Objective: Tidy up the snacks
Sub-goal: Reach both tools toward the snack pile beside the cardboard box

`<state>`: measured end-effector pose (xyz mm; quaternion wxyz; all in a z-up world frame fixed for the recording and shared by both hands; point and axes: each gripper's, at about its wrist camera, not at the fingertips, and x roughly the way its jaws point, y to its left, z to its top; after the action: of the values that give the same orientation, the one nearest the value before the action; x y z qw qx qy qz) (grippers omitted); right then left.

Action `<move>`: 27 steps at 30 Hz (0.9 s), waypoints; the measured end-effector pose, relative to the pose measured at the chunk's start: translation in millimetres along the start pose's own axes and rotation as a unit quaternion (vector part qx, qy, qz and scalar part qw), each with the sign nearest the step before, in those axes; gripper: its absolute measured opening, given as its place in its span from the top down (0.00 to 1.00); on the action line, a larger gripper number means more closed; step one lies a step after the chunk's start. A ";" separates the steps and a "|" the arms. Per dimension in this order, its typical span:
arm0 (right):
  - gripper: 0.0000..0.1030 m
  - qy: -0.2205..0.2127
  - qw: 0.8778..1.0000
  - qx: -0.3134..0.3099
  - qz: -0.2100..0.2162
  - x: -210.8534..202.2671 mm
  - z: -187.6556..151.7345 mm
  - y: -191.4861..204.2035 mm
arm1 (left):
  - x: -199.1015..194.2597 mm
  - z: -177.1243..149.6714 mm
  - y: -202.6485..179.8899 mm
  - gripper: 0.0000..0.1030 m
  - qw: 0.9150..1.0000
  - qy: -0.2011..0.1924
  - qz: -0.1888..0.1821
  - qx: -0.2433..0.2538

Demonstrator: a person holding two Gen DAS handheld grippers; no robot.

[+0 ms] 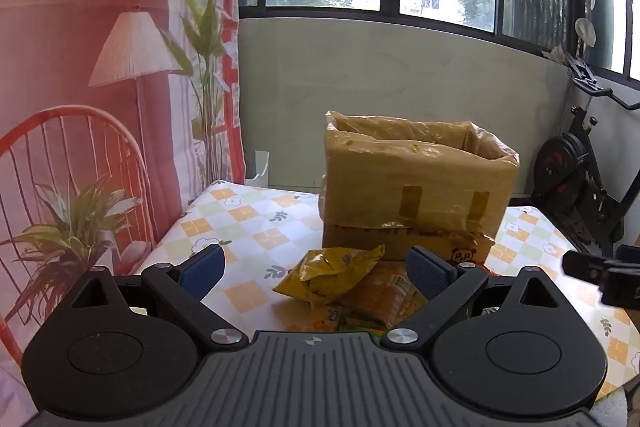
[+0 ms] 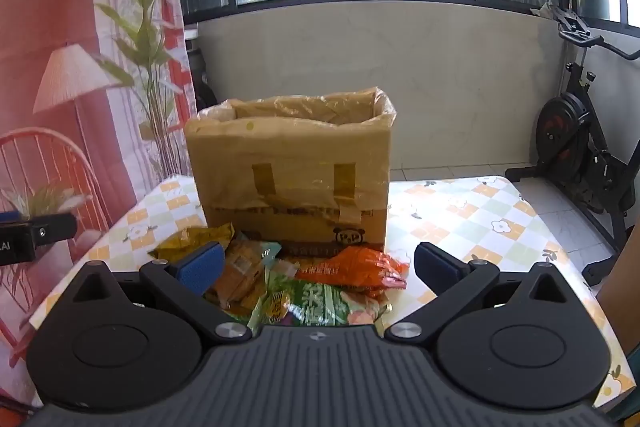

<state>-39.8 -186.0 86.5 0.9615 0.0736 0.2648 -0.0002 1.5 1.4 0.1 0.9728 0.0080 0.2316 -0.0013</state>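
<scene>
A loose pile of snack packets lies on the tabletop point(image 2: 480, 211) just in front of a cardboard box point(image 2: 296, 179). A yellow packet point(image 1: 332, 273) sits at the left of the pile, an orange packet point(image 2: 360, 269) at the right, a green packet point(image 2: 316, 303) nearest the camera, and a tan packet point(image 2: 244, 275) between them. The packets overlap one another. The box stands upright with its top open and is lined with clear plastic film held by strips of tape.

The left gripper point(image 1: 316, 269) is level and low over the pile, its jaws spread wide with nothing between them, framing the yellow packet. The right gripper point(image 2: 318, 265) is in the same pose (just beside the left one, whose tip shows at the frame's edge), jaws likewise apart and empty above the orange and green packets.

The tabletop carries a checked cloth with small flowers. Behind it are a pale wall under dark-framed windows, a printed backdrop point(image 1: 100, 67) on the left, and an exercise bike point(image 2: 580, 147) on the right.
</scene>
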 end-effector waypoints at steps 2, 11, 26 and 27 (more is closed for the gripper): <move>0.00 -0.016 1.000 -0.004 0.012 2.4 0.1 -4.3 | 4.1 1.1 3.8 0.05 1.000 -0.005 0.005 0.001; 0.00 -0.019 0.997 -0.076 0.005 40.3 -14.6 -3.7 | 37.5 -12.0 13.9 0.12 1.000 0.013 -0.006 0.000; 0.00 0.117 0.979 -0.165 0.020 83.5 -77.2 -7.7 | 80.5 -69.3 -3.4 0.14 0.995 0.079 -0.041 0.049; 0.00 0.126 0.975 -0.180 0.024 84.6 -82.8 -5.6 | 82.2 -72.5 -5.4 0.14 0.994 0.082 -0.044 0.054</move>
<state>-9.5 -176.5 -27.6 0.9176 -0.0952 0.3776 0.0799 42.2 -2.8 -101.8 0.9477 0.0500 0.3102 -0.0563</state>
